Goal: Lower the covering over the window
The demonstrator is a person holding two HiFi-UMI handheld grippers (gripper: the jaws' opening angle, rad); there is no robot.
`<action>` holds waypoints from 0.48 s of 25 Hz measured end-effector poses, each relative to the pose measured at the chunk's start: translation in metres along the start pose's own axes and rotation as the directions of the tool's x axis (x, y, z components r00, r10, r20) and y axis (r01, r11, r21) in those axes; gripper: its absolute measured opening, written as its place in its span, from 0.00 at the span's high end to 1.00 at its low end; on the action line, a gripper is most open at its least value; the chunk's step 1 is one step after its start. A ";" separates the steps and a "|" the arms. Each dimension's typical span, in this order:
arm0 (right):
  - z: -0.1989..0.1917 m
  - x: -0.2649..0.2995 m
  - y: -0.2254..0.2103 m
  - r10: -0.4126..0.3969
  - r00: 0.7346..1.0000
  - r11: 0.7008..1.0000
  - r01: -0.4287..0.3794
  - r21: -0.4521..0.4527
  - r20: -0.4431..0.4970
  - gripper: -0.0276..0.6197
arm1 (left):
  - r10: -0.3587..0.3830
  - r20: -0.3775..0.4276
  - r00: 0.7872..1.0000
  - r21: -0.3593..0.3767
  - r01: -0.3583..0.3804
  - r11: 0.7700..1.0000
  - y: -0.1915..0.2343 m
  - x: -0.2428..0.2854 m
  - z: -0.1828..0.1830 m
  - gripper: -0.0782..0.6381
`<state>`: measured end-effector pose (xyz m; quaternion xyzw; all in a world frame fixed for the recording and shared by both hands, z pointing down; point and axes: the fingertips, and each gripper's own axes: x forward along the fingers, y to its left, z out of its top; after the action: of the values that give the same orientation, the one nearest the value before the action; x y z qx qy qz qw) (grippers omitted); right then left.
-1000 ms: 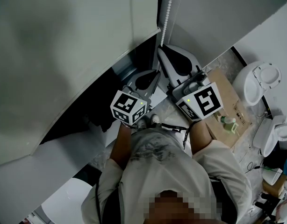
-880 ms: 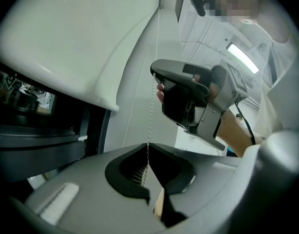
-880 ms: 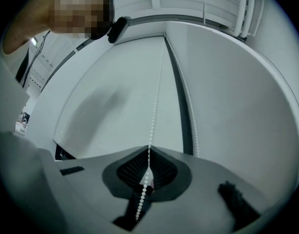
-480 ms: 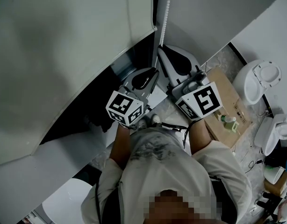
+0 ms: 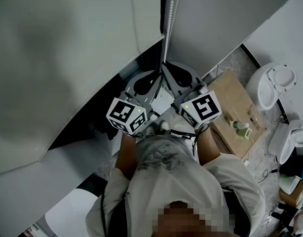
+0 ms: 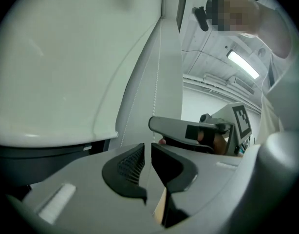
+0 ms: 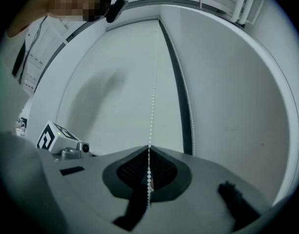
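A pale roller blind (image 5: 67,58) fills most of the head view, and its bottom rail runs as a slant across the picture. Under the rail lies a dark, uncovered strip of window (image 5: 77,127), so the covering is only part of the way down. The person (image 5: 166,181), seen from above in a light shirt, stands close to the window and holds both grippers out level towards the blind's right edge. A flat cardboard box (image 5: 235,102) lies on the floor to the right, with a small green-topped bottle (image 5: 240,129) on it. The left gripper (image 6: 150,147) has just been opening its jaws, which now stand a narrow gap apart. One strand of the white bead chain (image 5: 170,14) runs down through that gap, and the pads do not press on it. The right gripper (image 7: 149,150), just beside the left one, has its jaws pressed together on another strand of the chain. That strand rises straight and taut from the pinch along the blind.
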<state>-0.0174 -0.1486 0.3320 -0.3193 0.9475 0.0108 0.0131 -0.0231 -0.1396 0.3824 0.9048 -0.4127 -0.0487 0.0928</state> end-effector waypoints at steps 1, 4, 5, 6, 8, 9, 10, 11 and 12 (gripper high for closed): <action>-0.001 0.000 0.000 -0.001 1.000 1.000 0.001 0.000 -0.002 0.92 | 0.002 0.001 1.000 -0.002 -0.002 1.000 0.000 -0.001 0.000 0.82; -0.002 -0.001 -0.002 -0.007 1.000 1.000 0.007 0.000 -0.004 0.92 | 0.004 0.005 1.000 -0.005 -0.004 1.000 0.000 -0.001 0.001 0.82; -0.005 -0.001 -0.002 -0.010 1.000 1.000 0.010 -0.003 -0.012 0.93 | 0.004 0.007 1.000 -0.005 -0.004 1.000 0.000 -0.001 0.002 0.82; -0.010 -0.001 -0.002 -0.014 1.000 1.000 0.014 -0.006 -0.027 0.93 | 0.005 0.008 1.000 -0.004 -0.004 1.000 0.000 0.000 0.002 0.82; -0.023 -0.001 -0.003 -0.018 0.998 1.000 0.018 0.004 -0.057 0.93 | 0.010 0.010 1.000 -0.004 -0.010 1.000 0.001 -0.001 0.002 0.84; -0.028 -0.001 -0.003 -0.018 0.998 1.000 0.019 0.016 -0.064 0.93 | 0.011 0.010 1.000 -0.007 -0.011 1.000 0.002 -0.002 0.002 0.83; -0.031 -0.002 -0.002 -0.019 0.998 1.000 0.020 0.022 -0.067 0.93 | 0.011 0.009 1.000 -0.009 -0.011 1.000 0.003 -0.003 0.001 0.82; -0.032 -0.002 -0.001 -0.020 0.998 0.999 0.022 0.024 -0.067 0.93 | 0.011 0.009 1.000 -0.011 -0.011 1.000 0.004 -0.004 0.001 0.82; -0.033 -0.001 -0.001 -0.022 0.997 1.000 0.023 0.021 -0.068 0.93 | 0.012 0.009 1.000 -0.012 -0.012 1.000 0.005 -0.005 0.000 0.82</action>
<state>-0.0164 -0.1492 0.3649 -0.3300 0.9438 -0.0105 -0.0152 -0.0295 -0.1392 0.3831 0.9015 -0.4183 -0.0545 0.0966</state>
